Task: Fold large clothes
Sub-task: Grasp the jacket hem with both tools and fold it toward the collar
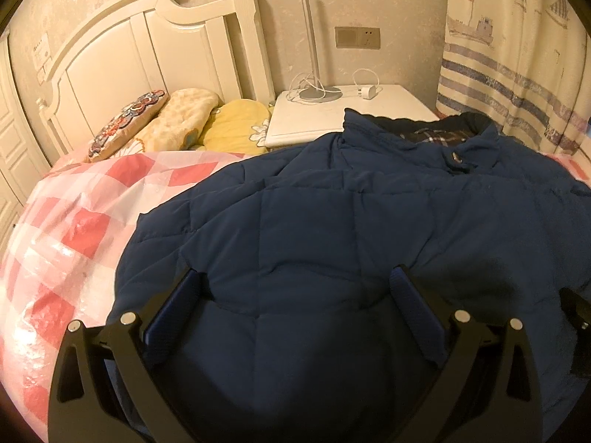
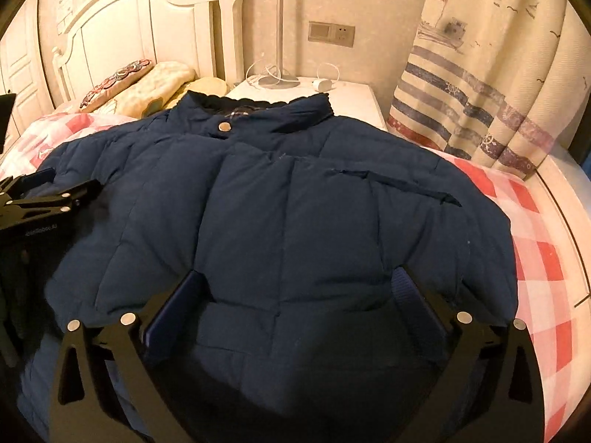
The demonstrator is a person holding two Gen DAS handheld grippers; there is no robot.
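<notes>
Two grippers, left gripper [image 1: 295, 291] and right gripper [image 2: 299, 291], both spread wide over navy puffer jacket [image 2: 288, 199]. Jacket flat on checked bed [image 1: 74, 229], collar toward nightstand [image 1: 369, 110].

A bed [image 1: 74, 229] in pink-checked cover carries a navy quilted jacket [image 1: 332, 221] spread flat, pillows [image 1: 177, 118] at its head.

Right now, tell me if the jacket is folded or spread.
Spread. The navy jacket lies flat, front up, on the checked bedspread, collar toward the nightstand; no fold shows.
</notes>
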